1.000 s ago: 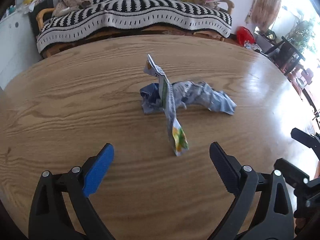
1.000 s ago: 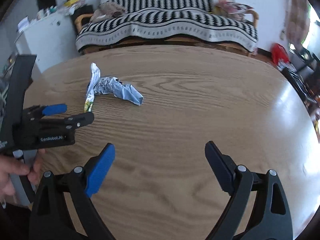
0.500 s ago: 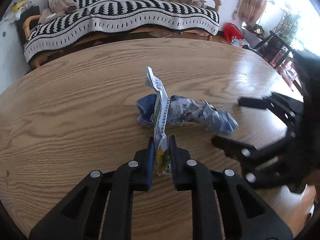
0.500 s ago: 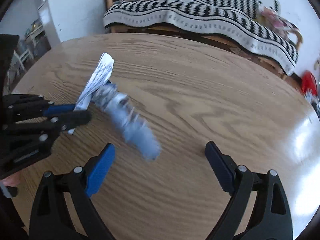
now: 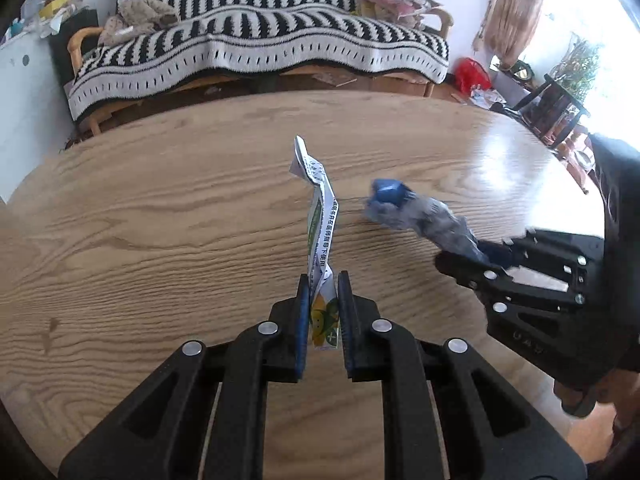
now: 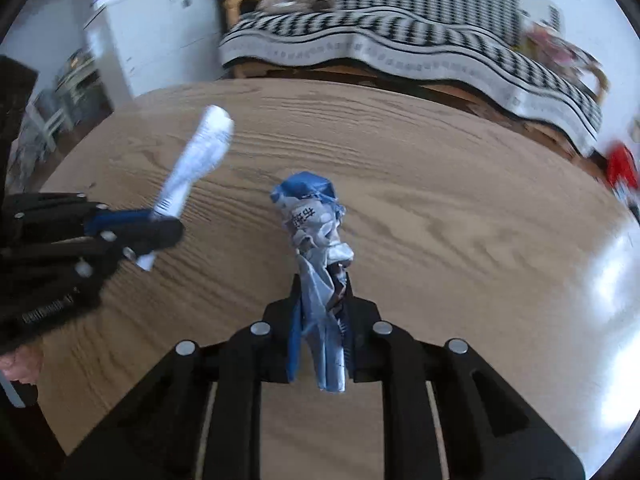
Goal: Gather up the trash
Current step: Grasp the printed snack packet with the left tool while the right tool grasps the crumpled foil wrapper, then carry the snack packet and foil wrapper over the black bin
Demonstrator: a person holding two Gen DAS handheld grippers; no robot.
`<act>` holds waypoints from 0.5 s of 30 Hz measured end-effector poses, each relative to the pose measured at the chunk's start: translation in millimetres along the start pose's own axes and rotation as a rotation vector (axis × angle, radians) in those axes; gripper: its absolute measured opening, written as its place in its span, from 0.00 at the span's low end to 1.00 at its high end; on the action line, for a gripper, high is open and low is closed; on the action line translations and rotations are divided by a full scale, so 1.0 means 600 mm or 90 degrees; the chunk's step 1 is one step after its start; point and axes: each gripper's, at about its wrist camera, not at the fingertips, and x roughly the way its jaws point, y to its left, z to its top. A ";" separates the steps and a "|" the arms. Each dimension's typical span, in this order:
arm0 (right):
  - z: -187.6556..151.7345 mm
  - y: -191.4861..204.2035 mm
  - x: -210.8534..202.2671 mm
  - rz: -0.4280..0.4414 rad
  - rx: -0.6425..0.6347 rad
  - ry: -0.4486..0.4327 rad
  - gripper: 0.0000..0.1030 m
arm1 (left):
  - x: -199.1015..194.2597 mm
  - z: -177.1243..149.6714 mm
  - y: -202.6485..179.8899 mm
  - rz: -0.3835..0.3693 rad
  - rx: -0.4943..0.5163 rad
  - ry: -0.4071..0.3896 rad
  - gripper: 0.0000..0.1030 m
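My left gripper [image 5: 323, 280] is shut on a thin white wrapper [image 5: 318, 216] with green and yellow print, which sticks up above the wooden table [image 5: 160, 232]. My right gripper [image 6: 320, 280] is shut on a crumpled blue and silver wrapper [image 6: 314, 224], held up off the table. In the left wrist view the right gripper [image 5: 476, 256] is at the right with the blue wrapper [image 5: 416, 216] pointing left. In the right wrist view the left gripper [image 6: 160, 224] is at the left with the white wrapper [image 6: 196, 160].
A sofa [image 5: 256, 52] under a black and white striped blanket stands behind the table. A white cabinet [image 6: 160, 44] is at the far left. A dark chair [image 5: 556, 108] and a red bag [image 5: 472, 74] are at the far right.
My left gripper shut on the white wrapper and lifted it. My right gripper swung left, shut on the blue wrapper and pulled it away from the white one.
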 end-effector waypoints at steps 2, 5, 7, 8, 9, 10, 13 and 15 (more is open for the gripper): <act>-0.023 -0.011 -0.032 -0.025 0.027 -0.002 0.17 | -0.021 -0.005 -0.013 -0.003 0.008 -0.005 0.12; -0.063 -0.029 -0.086 -0.041 0.068 -0.009 0.17 | -0.046 -0.019 -0.041 -0.005 0.026 -0.009 0.13; -0.089 -0.038 -0.118 -0.061 0.082 -0.005 0.17 | -0.062 -0.033 -0.064 -0.013 0.032 -0.007 0.13; -0.101 -0.042 -0.133 -0.066 0.092 -0.007 0.17 | -0.068 -0.039 -0.074 -0.017 0.032 -0.007 0.13; -0.116 -0.047 -0.151 -0.071 0.102 -0.009 0.17 | -0.075 -0.046 -0.083 -0.021 0.031 -0.007 0.13; -0.129 -0.049 -0.167 -0.079 0.109 -0.012 0.17 | -0.082 -0.054 -0.095 -0.025 0.030 -0.008 0.13; -0.178 -0.058 -0.215 -0.103 0.119 -0.017 0.17 | -0.100 -0.087 -0.131 -0.037 0.040 -0.005 0.13; -0.206 -0.066 -0.245 -0.118 0.124 -0.018 0.17 | -0.109 -0.107 -0.153 -0.045 0.050 -0.002 0.13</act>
